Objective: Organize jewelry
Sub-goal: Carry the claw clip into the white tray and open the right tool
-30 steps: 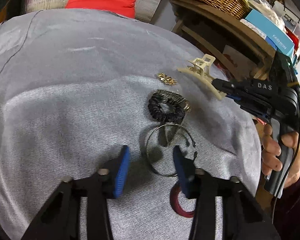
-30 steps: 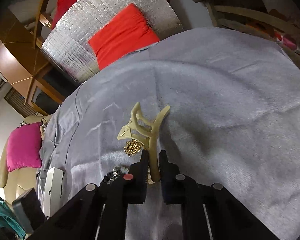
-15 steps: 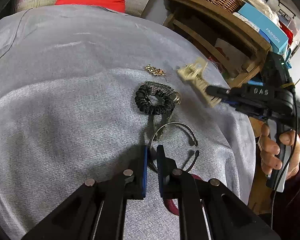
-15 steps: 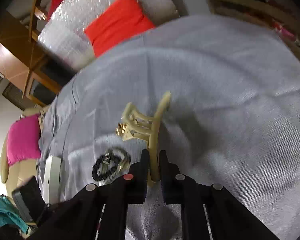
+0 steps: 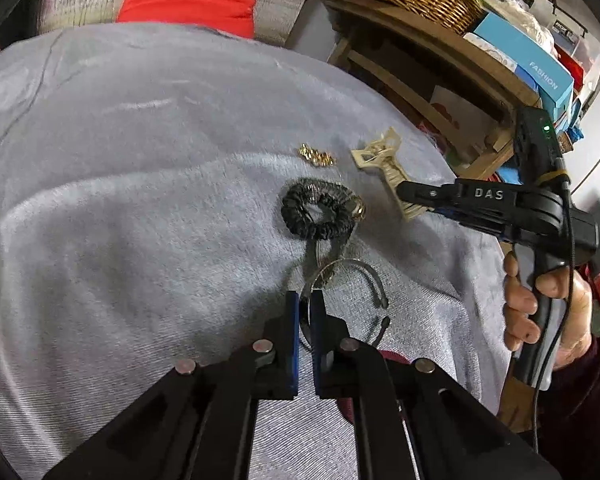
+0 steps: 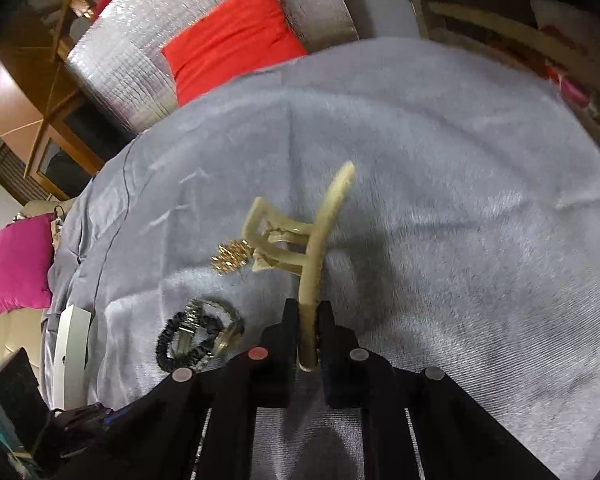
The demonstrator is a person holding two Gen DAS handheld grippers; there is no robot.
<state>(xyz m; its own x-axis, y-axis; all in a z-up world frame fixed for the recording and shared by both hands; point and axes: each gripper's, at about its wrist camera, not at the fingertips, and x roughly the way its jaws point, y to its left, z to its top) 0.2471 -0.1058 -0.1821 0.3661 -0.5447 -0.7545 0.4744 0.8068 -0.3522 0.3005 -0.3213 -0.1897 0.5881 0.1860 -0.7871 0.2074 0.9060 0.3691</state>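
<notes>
Grey plush cloth spread over the table, jewellery clustered near its right edge. Leftmost, a small gold chain cluster; next, a black coiled hair tie lying over a metal watch band. Below it, a thin silver wire hoop, pinched at its near rim by the left gripper, jaws just closed on the wire. Further right, a beige plastic claw clip, clamped by one long prong in the right gripper and apparently lifted off the cloth. Risks: wire slipping or bending under so narrow a pinch; clip pivoting about its single held prong and dropping onto the chain.
</notes>
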